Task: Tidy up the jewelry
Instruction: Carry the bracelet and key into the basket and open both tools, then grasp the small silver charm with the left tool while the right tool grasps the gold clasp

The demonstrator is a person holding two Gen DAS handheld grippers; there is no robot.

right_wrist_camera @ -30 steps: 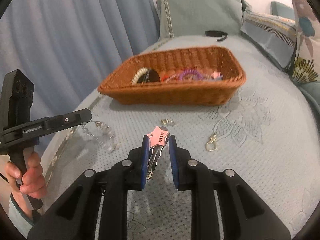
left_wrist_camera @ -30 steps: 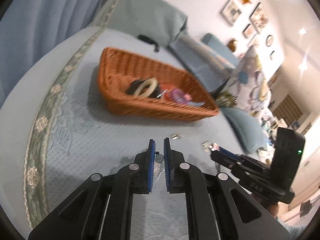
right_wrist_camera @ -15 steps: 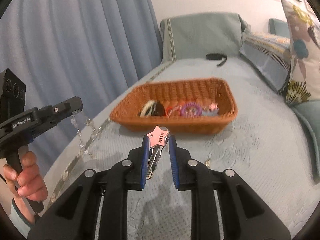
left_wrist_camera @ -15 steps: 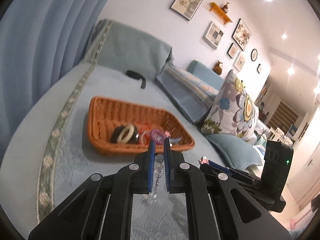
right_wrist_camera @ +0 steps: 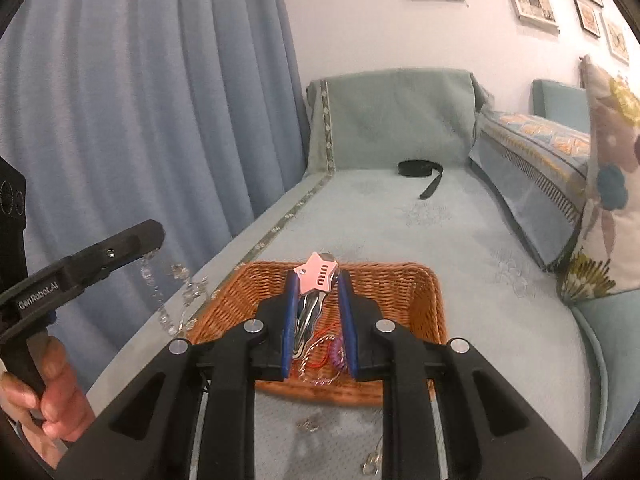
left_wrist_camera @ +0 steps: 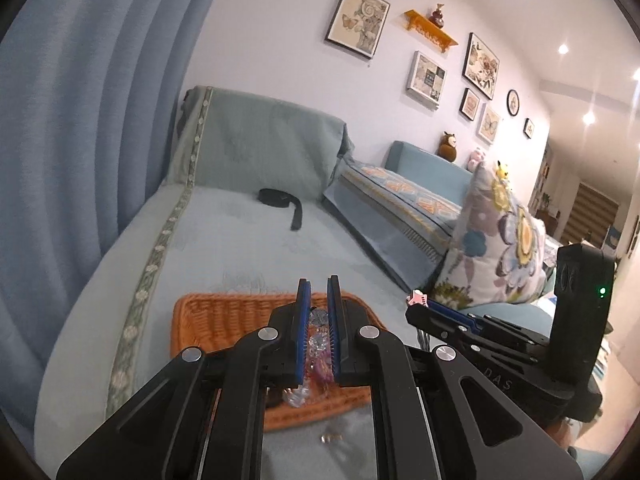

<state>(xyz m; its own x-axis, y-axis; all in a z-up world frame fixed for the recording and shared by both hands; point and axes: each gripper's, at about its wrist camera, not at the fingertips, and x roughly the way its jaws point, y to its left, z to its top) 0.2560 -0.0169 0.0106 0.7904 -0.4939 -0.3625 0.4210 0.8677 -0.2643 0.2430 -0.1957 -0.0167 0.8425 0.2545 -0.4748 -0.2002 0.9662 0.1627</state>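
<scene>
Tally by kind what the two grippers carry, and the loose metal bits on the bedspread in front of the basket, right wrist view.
Clear bead strand, in the left gripper: 1
Pink star hair clip, in the right gripper: 1
Loose metal pieces on the bedspread: 2
Total: 4

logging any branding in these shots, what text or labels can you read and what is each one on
"GenRobot.AI": white print on the side of the left gripper, seen from the right wrist.
"D A S": faint raised letters on the body of the right gripper, seen from the left wrist.
Cut-out marks on the pink star hair clip: not clearly readable.
Wall pictures: no legible text.
</scene>
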